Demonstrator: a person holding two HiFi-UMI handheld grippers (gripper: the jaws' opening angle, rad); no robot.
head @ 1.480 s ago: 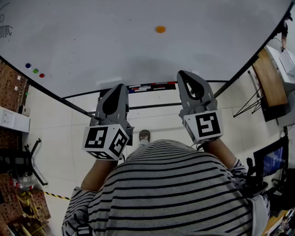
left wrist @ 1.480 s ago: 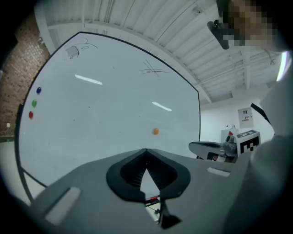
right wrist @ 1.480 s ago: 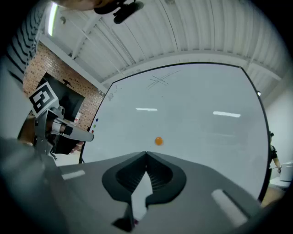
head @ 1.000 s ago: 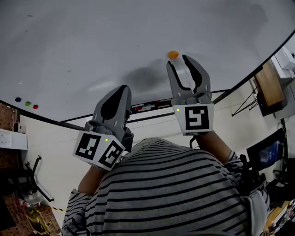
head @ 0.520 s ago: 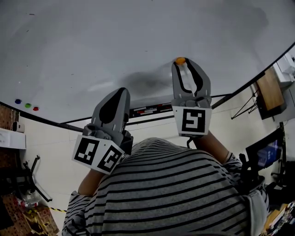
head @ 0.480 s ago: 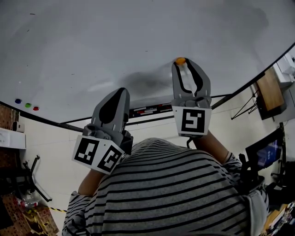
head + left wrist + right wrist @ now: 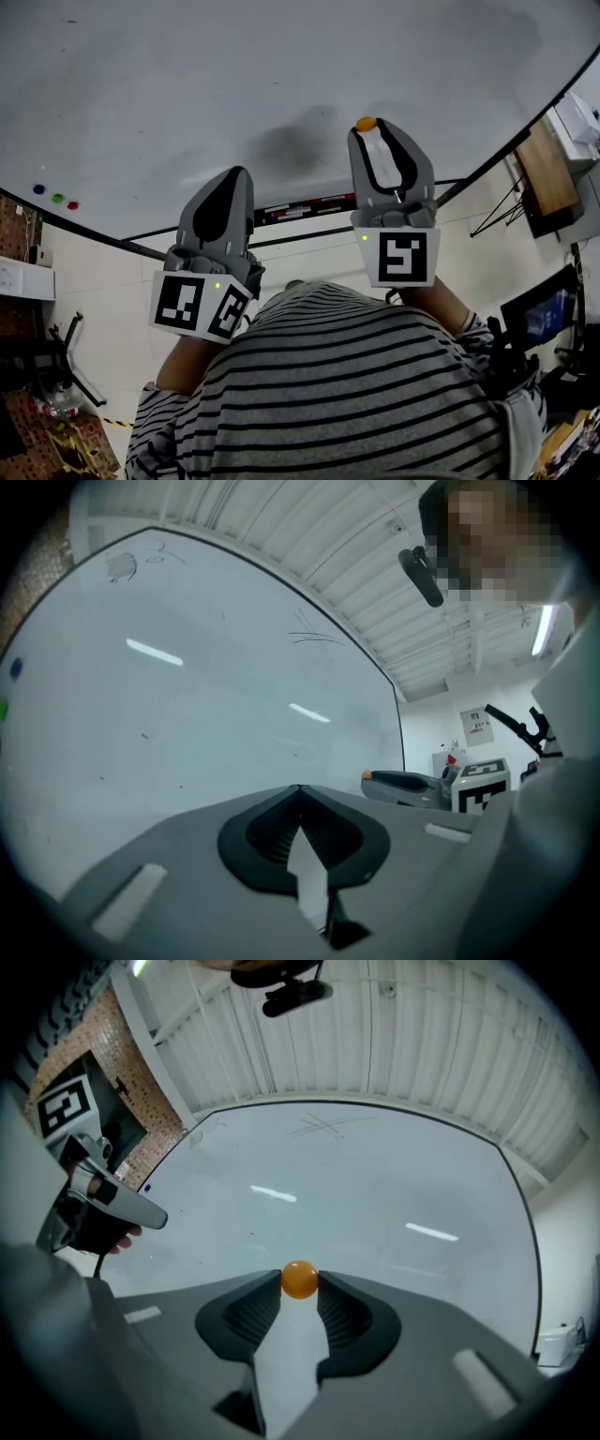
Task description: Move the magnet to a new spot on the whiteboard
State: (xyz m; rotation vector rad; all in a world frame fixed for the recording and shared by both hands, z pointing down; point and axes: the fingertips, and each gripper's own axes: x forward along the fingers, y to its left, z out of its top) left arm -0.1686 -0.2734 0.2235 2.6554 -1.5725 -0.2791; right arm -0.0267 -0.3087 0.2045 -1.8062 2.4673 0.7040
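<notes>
one round magnet (image 7: 299, 1279) sits clamped in the right tool (image 7: 373, 127).

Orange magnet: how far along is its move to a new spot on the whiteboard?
Done: the right hand-held gripper is clamped on the orange magnet. In hand: that grip, with the magnet apparently against the whiteboard. Remaining: pull it off and place it elsewhere. The left hand-held gripper is shut and empty.

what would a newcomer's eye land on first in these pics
The orange magnet stands out, pinched between the right gripper's fingers against the big whiteboard. The left gripper, shut and empty, hangs to the lower left, near the board's bottom edge. Three small coloured dots sit at the board's far left.
</notes>
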